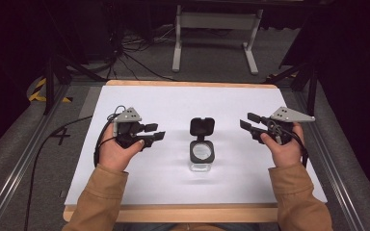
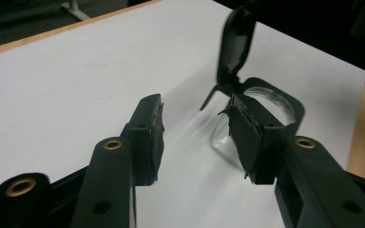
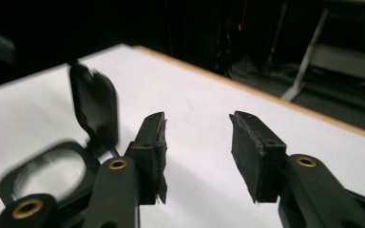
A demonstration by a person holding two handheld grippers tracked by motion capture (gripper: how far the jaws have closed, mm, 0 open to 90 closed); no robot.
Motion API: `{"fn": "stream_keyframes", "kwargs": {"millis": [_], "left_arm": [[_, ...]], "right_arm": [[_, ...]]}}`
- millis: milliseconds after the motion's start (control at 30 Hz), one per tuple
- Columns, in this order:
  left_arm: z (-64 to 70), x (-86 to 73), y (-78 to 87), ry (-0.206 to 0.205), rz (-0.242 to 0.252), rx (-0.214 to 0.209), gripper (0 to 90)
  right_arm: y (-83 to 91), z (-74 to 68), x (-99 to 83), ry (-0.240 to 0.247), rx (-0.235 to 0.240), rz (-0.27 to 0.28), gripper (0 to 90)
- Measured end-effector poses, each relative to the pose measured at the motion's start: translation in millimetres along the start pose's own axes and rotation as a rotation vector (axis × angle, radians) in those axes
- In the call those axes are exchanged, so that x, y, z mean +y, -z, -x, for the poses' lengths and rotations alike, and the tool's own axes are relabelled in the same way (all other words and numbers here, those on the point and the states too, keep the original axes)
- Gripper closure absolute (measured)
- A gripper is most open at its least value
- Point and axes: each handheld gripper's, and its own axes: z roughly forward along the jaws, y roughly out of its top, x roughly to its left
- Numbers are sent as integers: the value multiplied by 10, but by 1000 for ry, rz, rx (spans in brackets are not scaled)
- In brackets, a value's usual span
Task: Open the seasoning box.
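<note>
At the white-topped bench (image 1: 173,103), a clear glass container (image 1: 202,161) with a black collar stands near the middle, its black flip lid (image 1: 202,127) hinged upright at the far side and the mouth uncovered. You hold your left tongs (image 1: 157,132) just to its left and your right tongs (image 1: 247,122) farther off to its right, both above the surface and pointed inward at it. Each pair stands apart and grips nothing. Your tan sleeves (image 1: 103,195) come in from the near edge.
</note>
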Motion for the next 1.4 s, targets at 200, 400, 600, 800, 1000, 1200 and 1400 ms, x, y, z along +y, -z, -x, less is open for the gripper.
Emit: {"fn": "stream_keyframes", "kwargs": {"millis": [200,400,600,800,1000,1200,1400], "left_arm": [[-231,-89,-21,23,-87,63,488],[-390,-195,-68,59,-167,70,444],[-550,-342,-201,73,-277,90,420],[-613,-455,-315,92,-348,105,395],[-610,-513,-432,76,-412,99,372],[-561,-559,-535,51,-461,37,338],[-512,-543,-560,29,-468,23,328]], "right_arm": [[-1,236,-145,35,-50,-171,530],[-62,431,-311,17,-40,-235,515],[-191,536,-484,-17,-15,-277,525],[-246,631,-616,-43,4,-335,520],[-398,654,-787,-27,36,-369,548],[-528,587,-876,-12,109,-390,548],[-624,494,-910,4,169,-391,548]]}}
